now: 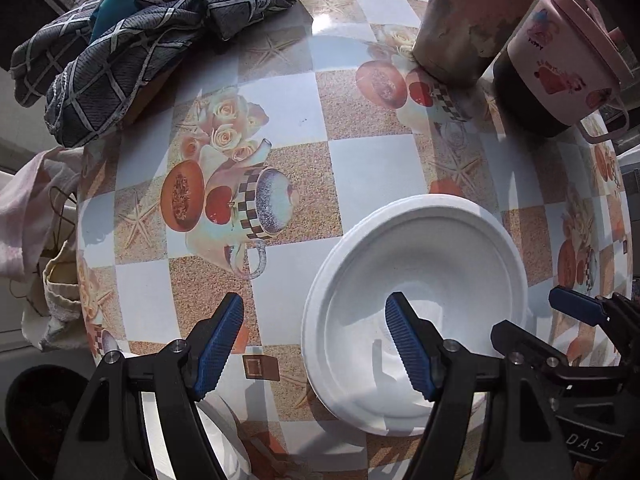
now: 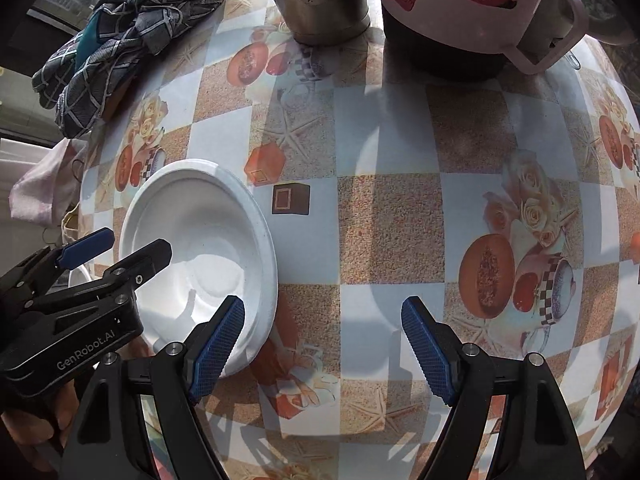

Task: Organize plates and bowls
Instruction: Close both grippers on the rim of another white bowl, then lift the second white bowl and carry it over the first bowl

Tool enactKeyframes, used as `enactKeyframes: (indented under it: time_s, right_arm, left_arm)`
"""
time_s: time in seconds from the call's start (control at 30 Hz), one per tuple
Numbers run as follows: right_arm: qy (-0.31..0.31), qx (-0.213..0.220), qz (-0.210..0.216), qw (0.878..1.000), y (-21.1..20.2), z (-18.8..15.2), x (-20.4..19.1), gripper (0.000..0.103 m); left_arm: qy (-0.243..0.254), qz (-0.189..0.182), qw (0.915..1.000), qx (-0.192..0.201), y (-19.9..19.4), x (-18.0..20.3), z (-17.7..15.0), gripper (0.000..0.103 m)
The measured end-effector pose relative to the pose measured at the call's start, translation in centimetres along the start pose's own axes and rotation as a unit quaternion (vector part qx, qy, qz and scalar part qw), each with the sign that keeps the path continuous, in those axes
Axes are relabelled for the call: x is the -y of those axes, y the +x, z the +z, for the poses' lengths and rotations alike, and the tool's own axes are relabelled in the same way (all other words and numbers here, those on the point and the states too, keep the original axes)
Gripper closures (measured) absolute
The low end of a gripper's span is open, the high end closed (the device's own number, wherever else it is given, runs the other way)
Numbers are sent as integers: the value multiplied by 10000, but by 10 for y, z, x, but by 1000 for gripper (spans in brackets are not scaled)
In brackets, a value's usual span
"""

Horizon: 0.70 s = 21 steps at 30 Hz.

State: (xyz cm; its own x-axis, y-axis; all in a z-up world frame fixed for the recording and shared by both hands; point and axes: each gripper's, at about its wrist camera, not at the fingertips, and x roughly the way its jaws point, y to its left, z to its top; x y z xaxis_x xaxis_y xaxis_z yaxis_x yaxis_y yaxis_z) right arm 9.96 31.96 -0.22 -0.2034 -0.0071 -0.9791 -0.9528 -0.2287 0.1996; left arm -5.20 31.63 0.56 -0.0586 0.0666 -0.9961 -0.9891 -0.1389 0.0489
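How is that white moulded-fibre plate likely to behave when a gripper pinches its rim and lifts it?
The white moulded-fibre plate looks thin and matte, so it is probably very light and grippy rather than slippery. Its rim is narrow and may flex if pinched. Lying flat on the patterned tablecloth, it seems unlikely to tip or roll.

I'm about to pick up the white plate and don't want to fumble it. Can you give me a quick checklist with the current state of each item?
1. Left gripper open: ok, nothing between its fingers.
2. Right gripper open: ok, only tablecloth between its fingers.
3. White plate lying flat and empty on the table: ok.
4. Left gripper lined up on the plate's rim: ok, one finger over the plate, the other outside it.
5. Pink cup and metal flask apart from the plate: ok.
6. Second white dish at the near edge: cannot tell, mostly hidden.
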Motion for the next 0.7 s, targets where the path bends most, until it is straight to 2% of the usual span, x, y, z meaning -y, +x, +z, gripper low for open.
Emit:
enactKeyframes:
  time_s: [0.2, 0.27, 0.33, 0.37, 0.43, 0.47, 0.53, 0.7]
  right_arm:
    - [-61, -17, -63, 10000, 12, 1, -10, 22]
    - [-53, -37, -32, 10000, 15, 1, -13, 32]
    - [-94, 7, -54, 9999, 16, 1, -20, 36]
    - [-116, 34, -87, 9999, 16, 1, -20, 44]
    - [-172, 2, 12, 9999, 18, 3, -25, 58]
    - [-171, -65, 142, 9997, 20, 4, -27, 70]
    - [-125, -226, 241, 9994, 26, 1, -29, 88]
    - [-106, -361, 216, 9991, 27, -17, -22, 88]
  left_arm:
    - [233, 173, 9995, -155, 19, 6, 6, 28]
    - [252, 124, 9993, -249, 24, 6, 6, 28]
    - [249, 21, 9990, -366, 30, 6, 4, 36]
    - [221, -32, 9992, -342, 30, 6, 4, 39]
    - [235, -244, 9987, -375, 31, 9, 4, 56]
    - [265, -296, 9985, -374, 30, 12, 4, 63]
    - [389, -272, 9981, -396, 29, 19, 2, 66]
    - [496, -299, 9972, -463, 29, 34, -18, 66]
